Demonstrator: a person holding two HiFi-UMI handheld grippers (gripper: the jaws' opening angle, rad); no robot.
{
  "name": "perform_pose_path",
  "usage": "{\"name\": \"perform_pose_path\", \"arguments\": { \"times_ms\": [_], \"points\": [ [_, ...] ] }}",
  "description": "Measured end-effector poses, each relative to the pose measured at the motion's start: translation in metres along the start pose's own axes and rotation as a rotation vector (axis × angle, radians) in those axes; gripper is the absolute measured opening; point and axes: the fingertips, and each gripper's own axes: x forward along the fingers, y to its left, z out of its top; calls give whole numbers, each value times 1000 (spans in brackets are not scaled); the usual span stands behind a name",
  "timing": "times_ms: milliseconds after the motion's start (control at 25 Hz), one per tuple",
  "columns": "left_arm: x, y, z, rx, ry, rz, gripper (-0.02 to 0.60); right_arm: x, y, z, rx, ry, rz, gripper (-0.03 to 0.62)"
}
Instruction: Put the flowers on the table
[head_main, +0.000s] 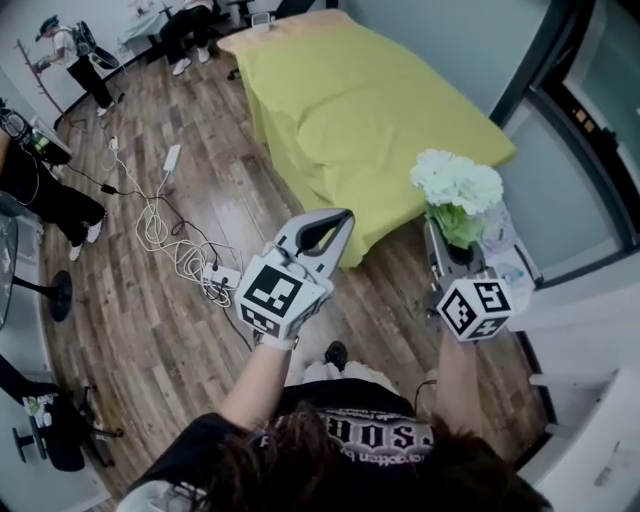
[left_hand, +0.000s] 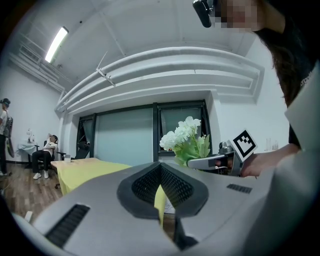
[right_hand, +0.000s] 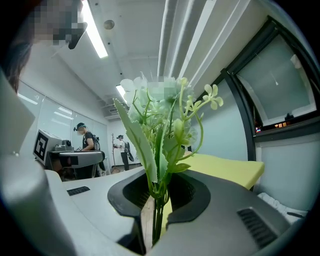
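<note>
Flowers: a white bunch with green leaves (head_main: 458, 195), held upright in the air just off the near right corner of the table, not on it yet.
Risk, slipping: only the thin stems (right_hand: 156, 220) are pinched. The heavy head sits high above the grip, so I'd say a jolt or a quick tilt could make the bunch swing or slide out.
Risk, landing: put down upright with no vase in sight, it would probably topple. Let go too near the edge, it could roll off onto the floor.
Right claw (right_hand: 157, 202): nearly closed, clamped on the stems low down, with leaves and blooms rising clear above the jaws.
Left claw (head_main: 335, 228): closed, tips together, nothing between them. It is held level to the left of the flowers and touches nothing.
Table (head_main: 340, 90): covered in a yellow cloth and bare on top, running from near the flowers toward the far end of the room.
Floor: a tangle of white cables (head_main: 170, 235) lies to the left, a trip hazard if the person steps that way.
</note>
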Motion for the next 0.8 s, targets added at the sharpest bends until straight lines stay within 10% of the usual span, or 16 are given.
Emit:
{"name": "perform_pose_path", "arguments": {
  "times_ms": [800],
  "points": [
    [51, 60, -2, -3, 13, 20, -2, 74, -26, -9, 27, 57, 57, 83]
  ]
}}
